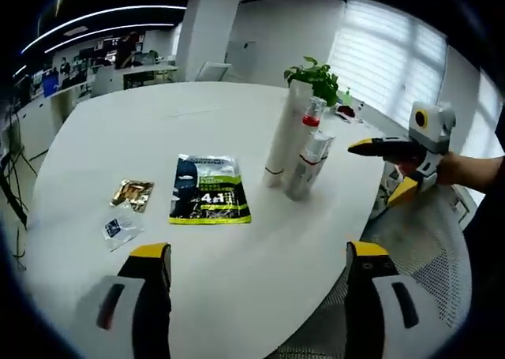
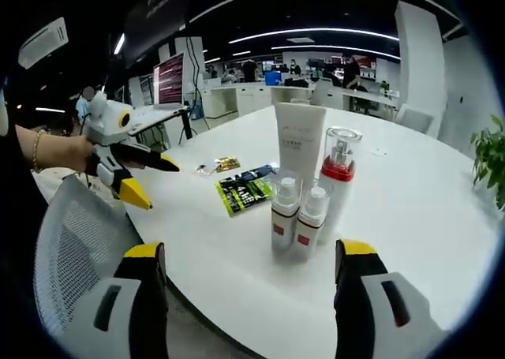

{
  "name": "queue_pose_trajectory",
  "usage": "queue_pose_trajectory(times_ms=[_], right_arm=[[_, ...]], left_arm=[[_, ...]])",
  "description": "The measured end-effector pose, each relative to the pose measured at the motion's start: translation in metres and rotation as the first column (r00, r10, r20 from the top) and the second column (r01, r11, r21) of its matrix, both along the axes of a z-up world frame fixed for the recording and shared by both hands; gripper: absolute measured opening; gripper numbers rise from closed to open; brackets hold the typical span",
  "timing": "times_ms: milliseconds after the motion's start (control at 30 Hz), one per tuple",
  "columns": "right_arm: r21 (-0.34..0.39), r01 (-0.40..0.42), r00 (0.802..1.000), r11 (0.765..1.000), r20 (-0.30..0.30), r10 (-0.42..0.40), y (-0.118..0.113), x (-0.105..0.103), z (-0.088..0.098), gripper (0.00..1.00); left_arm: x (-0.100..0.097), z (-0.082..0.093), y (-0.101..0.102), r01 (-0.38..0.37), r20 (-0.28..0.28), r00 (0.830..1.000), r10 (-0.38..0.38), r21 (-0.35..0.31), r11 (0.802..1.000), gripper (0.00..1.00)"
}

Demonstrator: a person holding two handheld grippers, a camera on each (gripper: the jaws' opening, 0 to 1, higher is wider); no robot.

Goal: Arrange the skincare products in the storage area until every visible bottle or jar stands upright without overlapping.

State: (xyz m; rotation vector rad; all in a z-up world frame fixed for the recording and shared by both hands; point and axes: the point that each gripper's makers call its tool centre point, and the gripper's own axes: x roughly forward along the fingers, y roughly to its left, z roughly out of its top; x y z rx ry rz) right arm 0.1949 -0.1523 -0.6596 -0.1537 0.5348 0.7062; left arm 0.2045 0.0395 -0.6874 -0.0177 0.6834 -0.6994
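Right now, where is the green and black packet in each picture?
Left gripper view: the green and black packet lies flat at centre, left of the upright skincare bottles.
Right gripper view: the packet lies left of centre, behind and left of the bottles.
Shared landmark: the tall white tube.

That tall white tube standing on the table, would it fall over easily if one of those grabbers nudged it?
Probably. The tall white tube is tall and slim and stands on its narrow end, so a push near the top would likely tip it. The pump bottle and two small bottles stand close by, so it might knock them. Its smooth surface may be slippery.
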Motion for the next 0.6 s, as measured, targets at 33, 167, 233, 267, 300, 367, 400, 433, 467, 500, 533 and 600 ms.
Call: queue_pose_trajectory(times_ms=[33, 167, 233, 267, 300, 367, 400, 433, 467, 500, 533, 600], right_arm=[[0.003, 0.000, 1.000, 1.000, 0.003, 0.000, 0.000, 0.000, 0.001, 0.88], [0.002, -0.002, 1.000, 1.000, 0.009, 0.002, -0.001, -0.002, 0.002, 0.88], [0.002, -0.002, 1.000, 1.000, 0.014, 0.002, -0.001, -0.003, 0.004, 0.88], [0.003, -0.001, 1.000, 1.000, 0.016, 0.001, -0.001, -0.004, 0.005, 0.88], [0.003, -0.001, 1.000, 1.000, 0.017, 0.001, -0.002, -0.004, 0.006, 0.88], [0.006, -0.001, 1.000, 1.000, 0.021, 0.001, -0.002, -0.004, 0.007, 0.88], [0.005, -0.001, 1.000, 1.000, 0.022, 0.001, -0.002, -0.005, 0.008, 0.88], [0.004, -0.001, 1.000, 1.000, 0.024, 0.001, -0.003, -0.005, 0.008, 0.88], [0.006, 0.000, 1.000, 1.000, 0.027, 0.000, -0.004, -0.006, 0.009, 0.88], [0.008, 0.001, 1.000, 1.000, 0.028, -0.001, -0.004, -0.006, 0.010, 0.88], [0.009, 0.004, 1.000, 1.000, 0.030, -0.004, -0.006, -0.005, 0.010, 0.88], [0.007, 0.005, 0.999, 1.000, 0.031, -0.006, -0.007, -0.005, 0.010, 0.87]], left_arm=[[-0.002, 0.002, 0.002, -0.009, 0.000, 1.000, 0.009, 0.002, 1.000, 0.89], [-0.008, 0.003, 0.011, -0.033, -0.002, 0.999, 0.033, 0.003, 0.999, 0.92], [-0.013, 0.005, 0.013, -0.041, 0.003, 0.999, 0.041, 0.004, 0.999, 0.93], [-0.016, 0.005, 0.013, -0.045, 0.001, 0.999, 0.045, 0.004, 0.999, 0.93], [-0.017, 0.005, 0.013, -0.047, 0.000, 0.999, 0.047, 0.004, 0.999, 0.94], [-0.020, 0.005, 0.014, -0.054, -0.003, 0.999, 0.054, 0.005, 0.999, 0.95], [-0.022, 0.003, 0.016, -0.059, -0.008, 0.998, 0.059, 0.007, 0.998, 0.95], [-0.023, 0.003, 0.016, -0.061, -0.011, 0.998, 0.061, 0.007, 0.998, 0.95], [-0.024, 0.002, 0.017, -0.063, -0.015, 0.998, 0.063, 0.007, 0.998, 0.95], [-0.024, -0.001, 0.018, -0.063, -0.019, 0.998, 0.063, 0.010, 0.998, 0.95], [-0.024, -0.001, 0.019, -0.063, -0.020, 0.998, 0.063, 0.015, 0.998, 0.95], [-0.022, -0.003, 0.021, -0.063, -0.019, 0.998, 0.064, 0.022, 0.998, 0.96]])
